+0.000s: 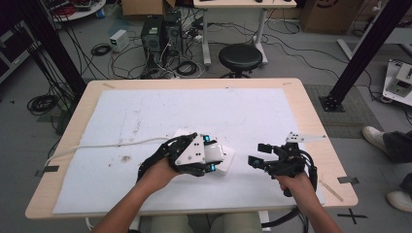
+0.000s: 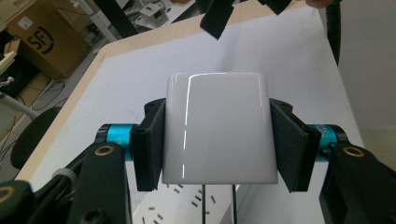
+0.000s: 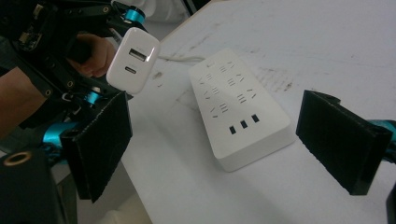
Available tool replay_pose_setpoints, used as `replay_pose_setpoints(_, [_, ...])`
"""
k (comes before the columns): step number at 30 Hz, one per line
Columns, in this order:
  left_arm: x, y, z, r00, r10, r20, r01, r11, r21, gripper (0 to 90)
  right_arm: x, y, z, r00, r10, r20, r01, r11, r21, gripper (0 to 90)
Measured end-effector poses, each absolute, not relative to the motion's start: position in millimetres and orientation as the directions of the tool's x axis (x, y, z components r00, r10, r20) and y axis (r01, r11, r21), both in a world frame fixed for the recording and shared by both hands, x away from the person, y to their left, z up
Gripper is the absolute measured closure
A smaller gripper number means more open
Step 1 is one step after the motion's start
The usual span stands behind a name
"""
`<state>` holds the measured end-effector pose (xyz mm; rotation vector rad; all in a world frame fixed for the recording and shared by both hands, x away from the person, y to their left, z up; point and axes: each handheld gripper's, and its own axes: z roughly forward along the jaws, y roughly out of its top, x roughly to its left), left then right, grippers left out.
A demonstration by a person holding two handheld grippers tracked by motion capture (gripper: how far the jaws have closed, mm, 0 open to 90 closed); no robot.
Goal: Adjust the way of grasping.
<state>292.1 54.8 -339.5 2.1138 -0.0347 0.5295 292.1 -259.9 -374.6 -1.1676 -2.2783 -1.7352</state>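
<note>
My left gripper (image 1: 214,153) is shut on a white charger block (image 2: 217,128), its black pads (image 2: 149,144) pressed against the block's two sides. The block hangs just above a white power strip (image 1: 228,163) lying on the white mat. In the right gripper view the charger (image 3: 133,60) shows two ports on its face, up and to the left of the power strip (image 3: 238,107). My right gripper (image 1: 256,154) stands open to the right of the strip, nothing between its jaws.
A white cable (image 1: 97,145) runs from the strip to the table's left edge. The white mat (image 1: 194,107) covers most of the wooden table (image 1: 311,111). A black stool (image 1: 240,57) and tangled cables stand on the floor beyond the far edge.
</note>
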Motion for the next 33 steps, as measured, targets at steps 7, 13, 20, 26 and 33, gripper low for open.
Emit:
replay_pose_setpoints(7, [294,47,-340,0.905,0.131,0.404,-0.261,-0.579,0.773,42.5,293,-248,-372,-0.716,0.486,0.502,0.613,0.093,0.784,10.8])
replay_pose_setpoints(13, [294,44,-343,0.898,0.107,0.426,-0.285,-0.598,0.749,42.5,297,-245,-370,-0.698,0.444,0.562,0.656,0.081,0.751,10.8])
replay_pose_setpoints(20, [293,39,-344,0.883,0.086,0.461,-0.318,-0.612,0.724,42.5,303,-242,-368,-0.658,0.402,0.637,0.717,0.075,0.693,10.8])
replay_pose_setpoints(26, [291,34,-344,0.874,0.069,0.481,-0.344,-0.612,0.712,42.5,307,-236,-369,-0.635,0.361,0.683,0.751,0.080,0.656,10.8])
replay_pose_setpoints(33, [291,31,-342,0.872,0.063,0.486,-0.354,-0.604,0.714,42.5,312,-227,-370,-0.615,0.351,0.706,0.774,0.098,0.625,10.8])
